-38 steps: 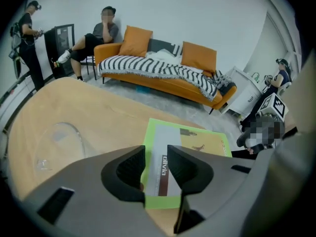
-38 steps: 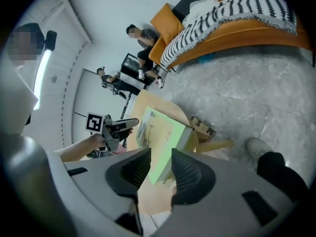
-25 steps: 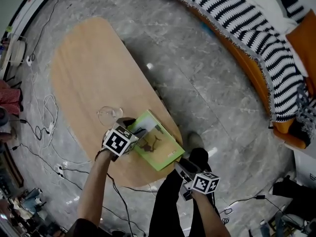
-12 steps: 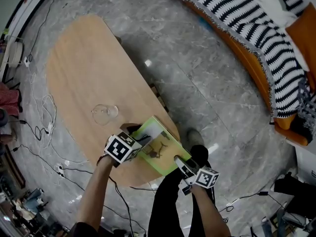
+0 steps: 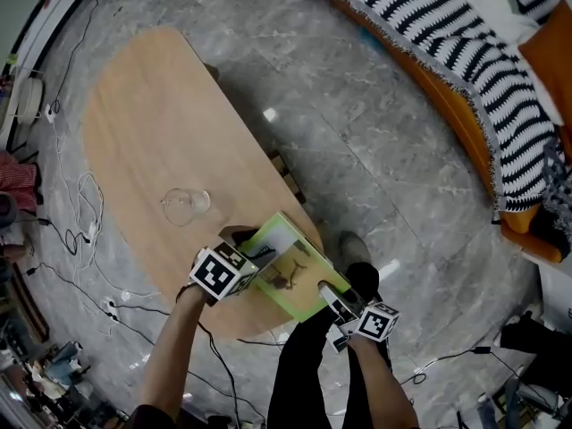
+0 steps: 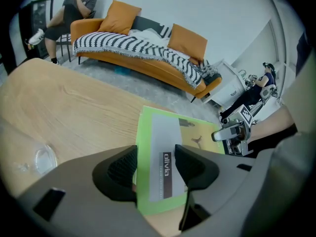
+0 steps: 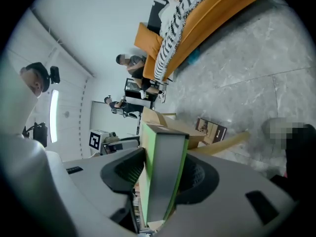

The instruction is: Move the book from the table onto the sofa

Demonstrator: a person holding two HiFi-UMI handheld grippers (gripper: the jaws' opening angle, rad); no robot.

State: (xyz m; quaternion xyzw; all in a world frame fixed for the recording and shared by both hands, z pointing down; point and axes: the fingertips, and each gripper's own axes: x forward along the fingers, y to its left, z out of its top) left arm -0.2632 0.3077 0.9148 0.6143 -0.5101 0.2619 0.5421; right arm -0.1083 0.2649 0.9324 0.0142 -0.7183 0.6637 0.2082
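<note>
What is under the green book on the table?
The wooden table lies under the green book; its corner seems to overhang the table's edge. Whatever is between book and tabletop is covered.

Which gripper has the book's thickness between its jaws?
The right gripper: its jaws have just closed in on the green book, edge-on; the left gripper, jaws open, only frames its flat cover.

The book [image 5: 288, 264] lies on the table's [image 5: 152, 123] near end, one corner between the fingers of your left gripper [image 5: 248, 244], the opposite edge between those of your right gripper [image 5: 329, 295]. A glass [image 5: 185, 206] stands beyond your left fingers; the sofa [image 5: 465, 52] well beyond.
</note>
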